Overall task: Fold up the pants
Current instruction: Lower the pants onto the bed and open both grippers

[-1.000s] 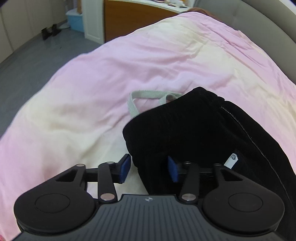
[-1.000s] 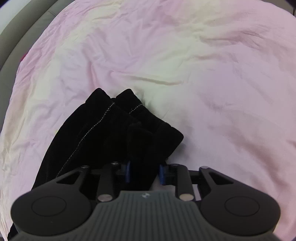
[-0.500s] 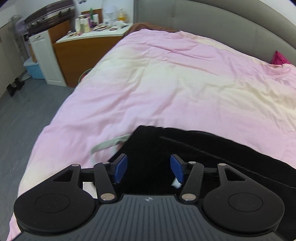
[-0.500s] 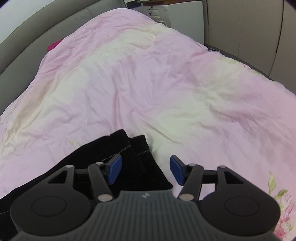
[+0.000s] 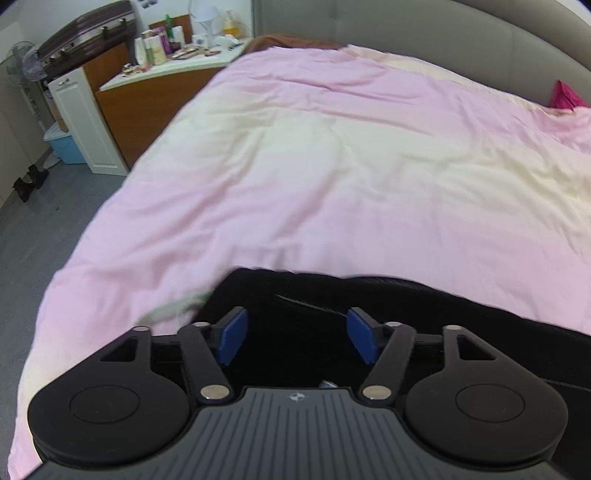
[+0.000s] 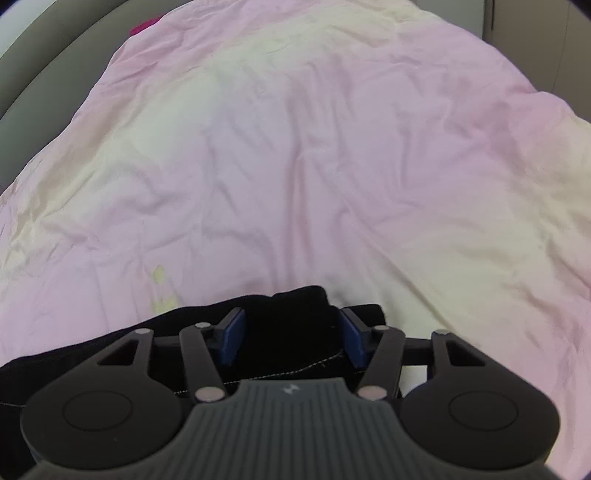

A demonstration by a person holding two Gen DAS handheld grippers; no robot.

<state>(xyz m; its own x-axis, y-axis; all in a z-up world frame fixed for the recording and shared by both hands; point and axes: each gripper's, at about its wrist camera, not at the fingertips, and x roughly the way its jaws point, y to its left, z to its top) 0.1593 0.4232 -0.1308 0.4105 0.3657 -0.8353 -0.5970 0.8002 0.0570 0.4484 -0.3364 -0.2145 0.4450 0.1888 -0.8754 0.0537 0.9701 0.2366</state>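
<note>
Black pants (image 5: 406,314) lie stretched across the pink bed cover (image 5: 332,166), with the waist end and a grey drawstring (image 5: 173,310) under my left gripper (image 5: 297,338). Its jaws are opening and stand wide. The dark cloth lies below the gap, and the blue pads (image 5: 231,338) do not press on it. In the right wrist view the leg cuffs (image 6: 295,325) of the pants sit between the blue pads (image 6: 232,334) of my right gripper (image 6: 291,336). Its jaws are closing, but the pads stand apart from the cloth.
The grey padded headboard (image 5: 443,29) curves round the far side of the bed. A wooden bedside cabinet (image 5: 147,99) crowded with bottles, a white cupboard (image 5: 81,122) and a blue bin (image 5: 64,147) stand left of the bed on grey floor (image 5: 29,240). A magenta cloth (image 5: 565,94) lies by the headboard.
Both grippers have let go of the pants and opened wider. Both have pulled back and rolled, so the pants now lie low in each view and more of the bed shows.
</note>
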